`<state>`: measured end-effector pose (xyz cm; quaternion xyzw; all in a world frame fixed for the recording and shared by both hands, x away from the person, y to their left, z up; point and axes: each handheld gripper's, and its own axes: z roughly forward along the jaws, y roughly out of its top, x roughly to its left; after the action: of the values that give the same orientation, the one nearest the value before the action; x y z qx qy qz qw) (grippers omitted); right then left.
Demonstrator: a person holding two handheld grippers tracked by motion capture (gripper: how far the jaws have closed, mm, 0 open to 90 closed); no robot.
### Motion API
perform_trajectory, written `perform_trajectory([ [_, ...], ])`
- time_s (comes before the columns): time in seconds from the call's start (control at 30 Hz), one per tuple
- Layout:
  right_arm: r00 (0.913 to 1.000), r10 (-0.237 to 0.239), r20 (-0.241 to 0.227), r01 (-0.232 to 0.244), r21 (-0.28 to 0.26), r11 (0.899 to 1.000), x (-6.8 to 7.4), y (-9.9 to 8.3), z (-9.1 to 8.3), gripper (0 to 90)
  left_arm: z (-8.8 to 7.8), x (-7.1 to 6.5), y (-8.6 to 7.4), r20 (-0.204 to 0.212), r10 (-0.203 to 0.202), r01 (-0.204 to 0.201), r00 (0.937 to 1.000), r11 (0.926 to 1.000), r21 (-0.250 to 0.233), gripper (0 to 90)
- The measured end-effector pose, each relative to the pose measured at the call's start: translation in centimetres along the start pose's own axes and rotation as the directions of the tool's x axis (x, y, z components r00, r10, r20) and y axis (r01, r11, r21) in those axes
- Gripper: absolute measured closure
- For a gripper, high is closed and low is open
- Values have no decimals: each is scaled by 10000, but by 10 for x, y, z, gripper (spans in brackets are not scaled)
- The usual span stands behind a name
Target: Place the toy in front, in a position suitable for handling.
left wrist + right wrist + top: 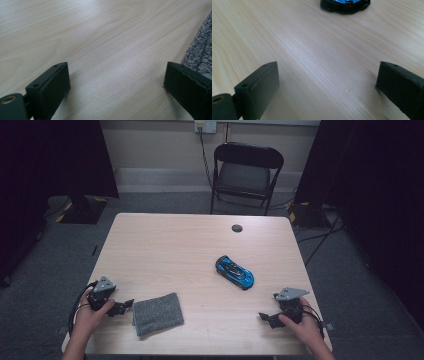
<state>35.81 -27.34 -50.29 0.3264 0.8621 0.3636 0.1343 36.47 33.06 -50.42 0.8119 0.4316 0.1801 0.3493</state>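
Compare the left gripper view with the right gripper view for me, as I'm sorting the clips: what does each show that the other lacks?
Left gripper view: the edge of the grey knitted folded cloth, beside the left gripper. Right gripper view: the blue and black toy car lying ahead of the right gripper, apart from it. Shared: the pale wooden table, and two black jaws wide open over it with nothing between them.

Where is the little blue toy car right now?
In the high view the toy car sits right of the table's middle, ahead of the open right gripper and well apart from the grey cloth.
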Motion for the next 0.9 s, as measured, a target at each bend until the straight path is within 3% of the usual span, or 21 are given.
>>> perform_trajectory([
  [0.27, 9999, -100, -89, 103, 263, 9996, -2, 3, 0, 36, 0, -1, 0, -59, 24, -24, 10000, 10000, 46, 46],
  [0.4, 9998, -148, -97, 154, 632, 9979, -3, 12, 1, 124, 0, -2, 0, -129, -39, 40, 9999, 10000, 57, 45],
  [0.5, 9998, -158, 84, 152, 693, 9975, -4, 22, 3, 123, 0, -3, 0, -150, -108, 109, 9998, 9999, 40, 44],
  [0.6, 9996, 215, -173, -205, 530, 9984, -9, 33, 8, 123, 0, -3, 0, -96, -94, 95, 9999, 9999, 71, 37],
  [0.9, 9983, 533, -247, -536, -111, 9985, -21, 67, 27, 123, 0, -3, 0, -57, -68, 69, 10000, 9999, 107, 30],
])
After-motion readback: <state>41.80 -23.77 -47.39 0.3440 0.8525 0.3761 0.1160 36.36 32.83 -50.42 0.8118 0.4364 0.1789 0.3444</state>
